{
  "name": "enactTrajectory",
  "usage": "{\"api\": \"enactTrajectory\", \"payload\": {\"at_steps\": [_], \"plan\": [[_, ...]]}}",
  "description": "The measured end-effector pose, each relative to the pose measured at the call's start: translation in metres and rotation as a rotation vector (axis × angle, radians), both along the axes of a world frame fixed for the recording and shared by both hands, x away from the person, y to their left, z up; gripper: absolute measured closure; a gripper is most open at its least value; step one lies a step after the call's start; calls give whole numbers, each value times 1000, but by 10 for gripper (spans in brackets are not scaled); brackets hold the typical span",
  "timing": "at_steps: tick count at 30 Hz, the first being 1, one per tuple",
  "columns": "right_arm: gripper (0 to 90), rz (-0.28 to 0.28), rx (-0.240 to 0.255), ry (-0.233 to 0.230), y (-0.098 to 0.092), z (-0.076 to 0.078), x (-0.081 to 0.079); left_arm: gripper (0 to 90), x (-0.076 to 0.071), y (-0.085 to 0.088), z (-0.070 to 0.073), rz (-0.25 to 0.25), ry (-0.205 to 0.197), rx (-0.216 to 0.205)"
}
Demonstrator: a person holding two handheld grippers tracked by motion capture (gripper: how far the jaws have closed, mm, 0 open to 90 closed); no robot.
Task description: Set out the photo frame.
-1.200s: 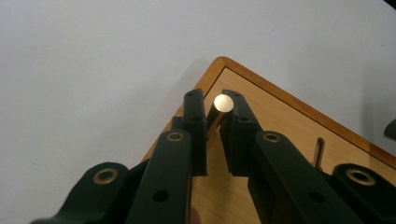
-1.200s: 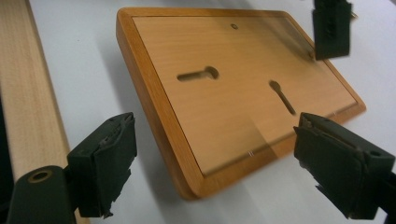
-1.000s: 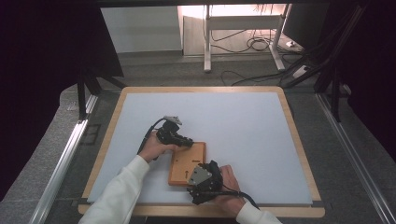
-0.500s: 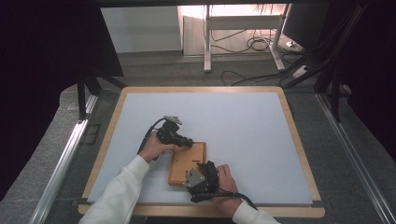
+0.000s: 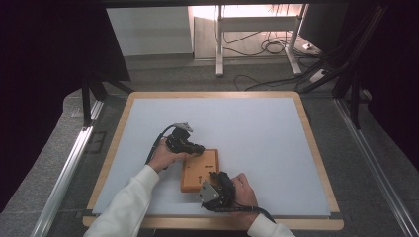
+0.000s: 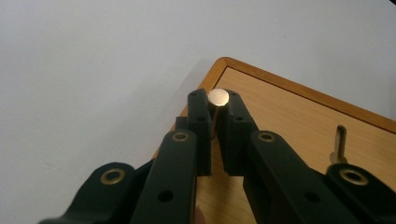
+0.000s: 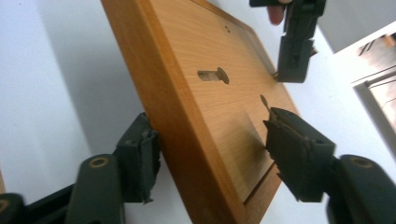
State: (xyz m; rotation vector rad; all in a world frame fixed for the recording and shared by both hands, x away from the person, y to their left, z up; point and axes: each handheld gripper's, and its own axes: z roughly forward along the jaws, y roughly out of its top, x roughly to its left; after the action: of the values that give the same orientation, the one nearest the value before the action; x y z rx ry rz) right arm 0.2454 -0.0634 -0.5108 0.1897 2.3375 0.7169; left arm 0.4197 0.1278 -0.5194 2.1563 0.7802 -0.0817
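A flat wooden board [image 5: 200,170] lies on the white mat near the front edge. My left gripper [image 5: 191,147] rests at the board's far left corner, shut on a small metal pin [image 6: 218,96] with a round head; its jaws [image 6: 215,100] have just closed a little further. My right gripper [image 5: 217,190] is at the board's near edge. In the right gripper view its jaws [image 7: 210,130] straddle the board's edge [image 7: 187,140] and have just been closing. The left pad sits by the board's side and the right pad hovers above the top face, so it is open.
The board [image 7: 233,93] has a keyhole-shaped slot [image 7: 214,74] in its top face, and another slot [image 6: 340,140] lies to the right of the held pin. The white mat [image 5: 247,128] stretches behind and to the right, framed by the wooden table rim [image 5: 316,158].
My right gripper has shifted slightly at the board's near edge. The left hand and the board stay where they were.
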Motion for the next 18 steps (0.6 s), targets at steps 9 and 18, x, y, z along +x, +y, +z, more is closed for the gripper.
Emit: {"api": "enactTrajectory", "payload": {"at_steps": [9,18], "plan": [[439,-26,-37,-47,0,6,1,854,1,1,-1,20,5,-13],[464,-31,-67,-92,2,7,4,853,1,1,-2,29,11,-21]]}}
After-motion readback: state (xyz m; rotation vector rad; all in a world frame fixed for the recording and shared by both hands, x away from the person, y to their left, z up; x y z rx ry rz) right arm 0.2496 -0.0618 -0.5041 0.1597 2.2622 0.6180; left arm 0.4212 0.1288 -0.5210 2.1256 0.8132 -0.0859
